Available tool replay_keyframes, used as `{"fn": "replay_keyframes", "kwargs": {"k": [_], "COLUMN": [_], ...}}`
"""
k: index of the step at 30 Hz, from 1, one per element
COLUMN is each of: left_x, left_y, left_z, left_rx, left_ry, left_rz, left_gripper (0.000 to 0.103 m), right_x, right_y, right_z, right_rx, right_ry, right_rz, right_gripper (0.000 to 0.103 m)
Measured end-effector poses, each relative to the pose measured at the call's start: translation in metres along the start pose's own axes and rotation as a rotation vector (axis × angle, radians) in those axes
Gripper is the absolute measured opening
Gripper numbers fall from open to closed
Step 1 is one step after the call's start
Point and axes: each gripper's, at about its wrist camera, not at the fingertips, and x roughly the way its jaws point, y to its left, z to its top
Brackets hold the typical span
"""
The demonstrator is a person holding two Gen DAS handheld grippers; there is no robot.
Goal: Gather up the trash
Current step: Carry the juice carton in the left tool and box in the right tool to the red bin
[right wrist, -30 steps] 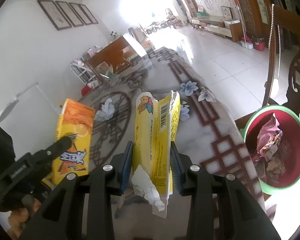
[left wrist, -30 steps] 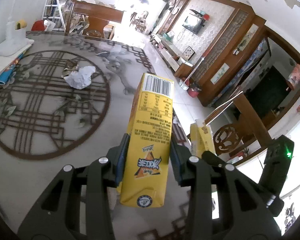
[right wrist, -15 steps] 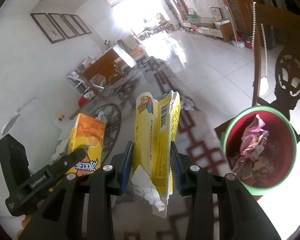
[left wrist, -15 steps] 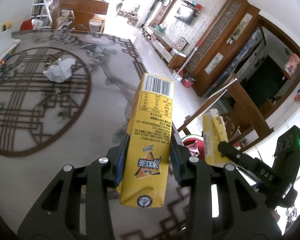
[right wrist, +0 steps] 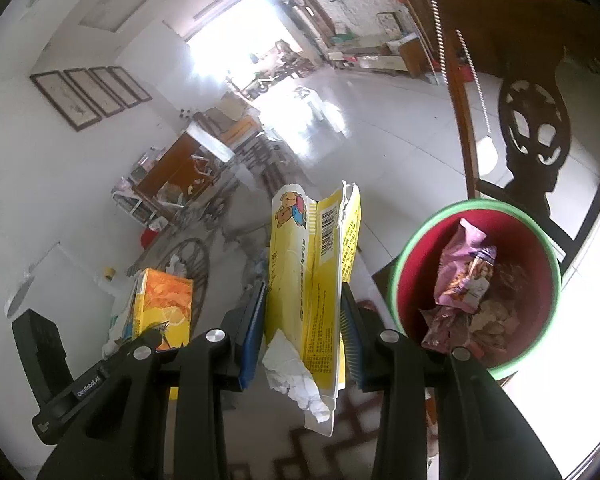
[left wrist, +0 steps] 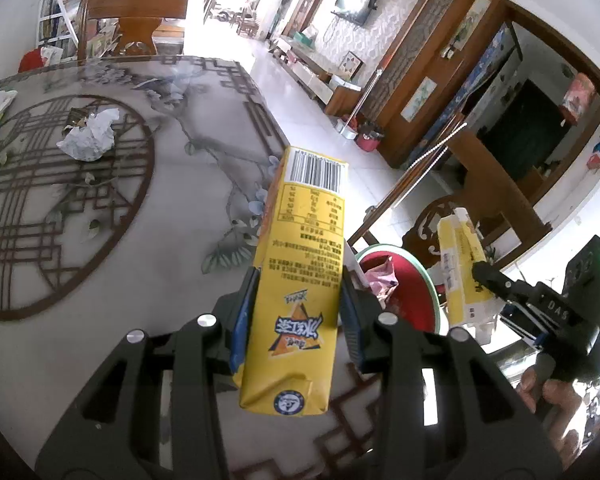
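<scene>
The left gripper (left wrist: 298,320) clamps a yellow rectangular drink carton (left wrist: 298,280); the right gripper (right wrist: 302,320) clamps a torn yellow wrapper (right wrist: 312,280), green-rimmed red bin (right wrist: 396,280) just right.

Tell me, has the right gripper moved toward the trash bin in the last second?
Yes. The right gripper, shut on the torn yellow box, has moved toward the trash bin, which now looks larger and closer than a second ago.

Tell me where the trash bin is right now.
The trash bin sits right of the torn yellow wrapper in the right wrist view, off the table's edge, before a carved wooden chair.
</scene>
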Motion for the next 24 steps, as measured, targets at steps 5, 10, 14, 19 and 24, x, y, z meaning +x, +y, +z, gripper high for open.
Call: {"fn": "replay_keyframes", "kwargs": {"k": [5, 10, 14, 19, 24], "left_x": [0.010, 0.022, 0.031, 0.056, 0.092], "left_y": [-0.008, -0.020, -0.027, -0.053, -0.103], "left_z": [-0.001, -0.004, -0.007, -0.007, -0.010], "left_rx": [0.023, 0.066, 0.084, 0.129, 0.212], "left_ry": [0.022, 0.051, 0.071, 0.142, 0.211], "left_rz": [0.007, 0.000, -0.008, -0.087, -0.220], "left_gripper": [0.037, 0.037, 0.037, 0.037, 0.037], "right_x": [-0.002, -0.006, -0.008, -0.007, -0.007], "right_y": [-0.017, -0.036, -0.053, -0.071, -0.086], "right_z": [0.005, 0.007, 0.007, 0.004, 0.005], "right_rx": [0.034, 0.065, 0.103, 0.146, 0.173], "right_ry": [-0.006, -0.026, -0.034, -0.042, -0.056], "right_rz": [-0.011, -0.039, -0.068, -0.099, -0.129], "right_gripper": [0.035, 0.035, 0.035, 0.035, 0.035]}}
